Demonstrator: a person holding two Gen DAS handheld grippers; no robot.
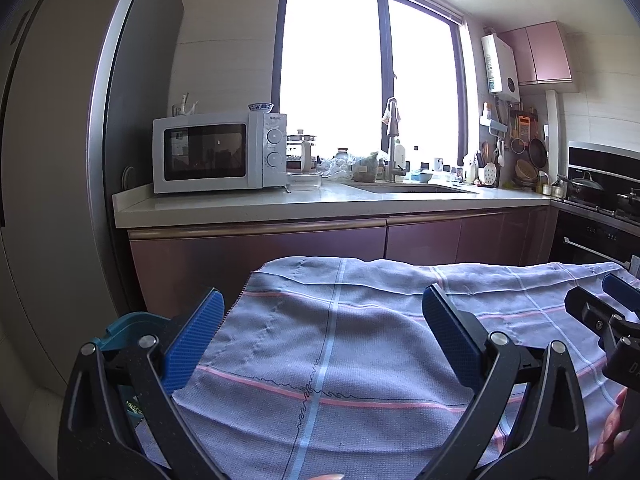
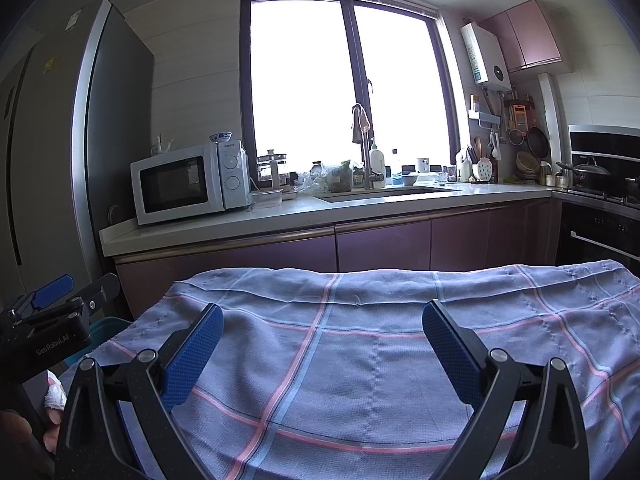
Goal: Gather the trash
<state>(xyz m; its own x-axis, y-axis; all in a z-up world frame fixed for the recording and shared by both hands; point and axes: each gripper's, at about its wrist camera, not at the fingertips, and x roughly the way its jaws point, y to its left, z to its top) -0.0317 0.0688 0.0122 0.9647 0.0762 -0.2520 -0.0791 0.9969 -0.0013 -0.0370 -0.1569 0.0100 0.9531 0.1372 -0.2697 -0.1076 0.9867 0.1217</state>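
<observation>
My left gripper (image 1: 322,296) is open above a table draped in a purple checked cloth (image 1: 360,352), with nothing between its blue pads. My right gripper (image 2: 323,308) is open too, also empty, over the same cloth (image 2: 360,360). The two are side by side: the right gripper (image 1: 600,296) shows at the right edge of the left wrist view, and the left gripper (image 2: 68,288) at the left edge of the right wrist view. A teal bin (image 1: 128,328) stands off the table's left edge. A small white crumpled piece (image 2: 54,394) lies low at the left beside a hand (image 2: 50,436).
Beyond the table runs a kitchen counter (image 2: 280,216) with a white microwave (image 1: 216,152), a sink with a tall tap (image 2: 366,160), jars and bottles. A tall fridge (image 2: 44,152) stands left. A stove with pans (image 2: 592,176) and an oven sit right.
</observation>
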